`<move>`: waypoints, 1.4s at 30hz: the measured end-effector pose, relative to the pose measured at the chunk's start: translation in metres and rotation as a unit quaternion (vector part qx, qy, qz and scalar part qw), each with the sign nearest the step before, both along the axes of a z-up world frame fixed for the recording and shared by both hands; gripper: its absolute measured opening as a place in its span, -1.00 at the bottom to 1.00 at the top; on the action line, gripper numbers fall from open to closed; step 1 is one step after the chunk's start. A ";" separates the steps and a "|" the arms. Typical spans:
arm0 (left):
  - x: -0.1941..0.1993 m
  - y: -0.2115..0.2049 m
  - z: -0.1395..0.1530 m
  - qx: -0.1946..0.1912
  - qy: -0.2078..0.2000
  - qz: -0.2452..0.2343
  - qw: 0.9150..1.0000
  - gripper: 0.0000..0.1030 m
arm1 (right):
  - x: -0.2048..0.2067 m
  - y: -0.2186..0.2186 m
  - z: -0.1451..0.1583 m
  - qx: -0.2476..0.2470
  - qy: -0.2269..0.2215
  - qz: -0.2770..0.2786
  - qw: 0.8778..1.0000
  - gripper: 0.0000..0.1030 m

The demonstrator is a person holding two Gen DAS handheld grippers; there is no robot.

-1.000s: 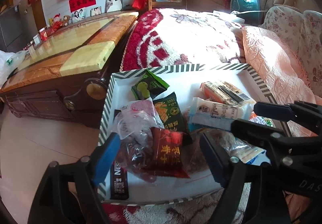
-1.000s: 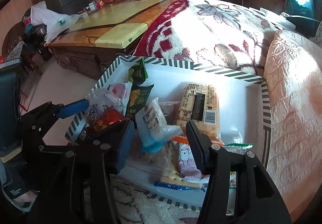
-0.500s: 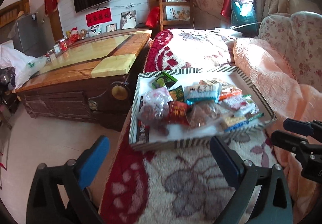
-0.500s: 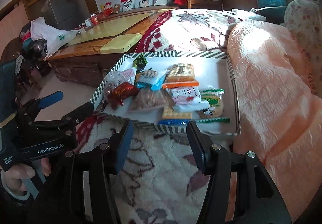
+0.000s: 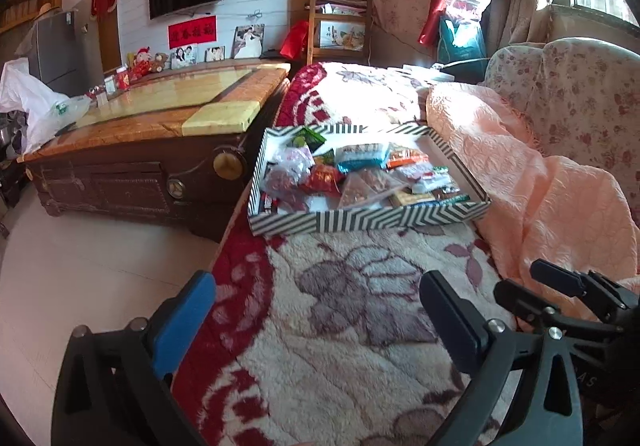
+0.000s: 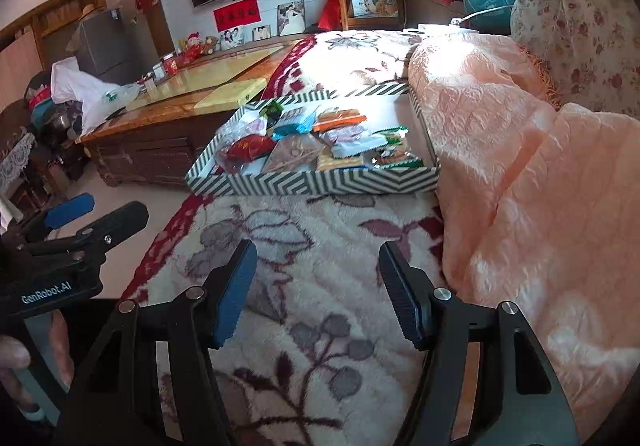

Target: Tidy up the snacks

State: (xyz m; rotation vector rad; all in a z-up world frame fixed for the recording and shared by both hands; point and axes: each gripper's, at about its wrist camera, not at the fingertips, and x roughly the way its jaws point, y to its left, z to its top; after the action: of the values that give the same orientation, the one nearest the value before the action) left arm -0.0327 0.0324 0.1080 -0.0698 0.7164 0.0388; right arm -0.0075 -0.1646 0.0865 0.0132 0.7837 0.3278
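Snacks (image 5: pixel 360 175) heaped in striped tray (image 5: pixel 360 219) on floral blanket (image 5: pixel 340 326)

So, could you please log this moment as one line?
left gripper: open, empty | right gripper: opening, empty | snacks: in striped box on blanket

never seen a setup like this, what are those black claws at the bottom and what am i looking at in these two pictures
Each claw is a handheld two-finger gripper; a person carries one in each hand, and a wide-angle camera on each looks forward along its fingers. One picture comes from the left gripper, the other from the right gripper. Both have just been opening their jaws, and both are open with nothing between the fingers. Ahead, on a flowered fleece blanket, sits a striped tray holding wrapped snacks. A peach quilt lies beside the tray, and a wooden table stands on its other side.
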 end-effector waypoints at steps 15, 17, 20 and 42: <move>-0.004 0.003 -0.021 0.003 0.026 -0.001 1.000 1.00 | -0.009 0.001 -0.014 -0.020 0.026 0.006 0.999 0.24; -0.004 0.002 -0.021 0.007 0.025 0.000 1.000 1.00 | -0.009 0.002 -0.016 -0.020 0.030 0.008 0.999 0.24; -0.004 0.002 -0.021 0.008 0.024 0.000 1.000 1.00 | -0.008 0.003 -0.018 -0.021 0.037 0.010 0.999 0.24; -0.002 -0.001 -0.028 0.012 0.034 -0.004 0.999 1.00 | -0.006 0.001 -0.027 -0.022 0.049 0.011 0.998 0.24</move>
State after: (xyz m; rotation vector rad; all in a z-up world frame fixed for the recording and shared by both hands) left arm -0.0349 0.0309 0.0797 -0.0422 0.7840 0.0416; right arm -0.0138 -0.1637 0.0597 -0.0212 0.8894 0.3329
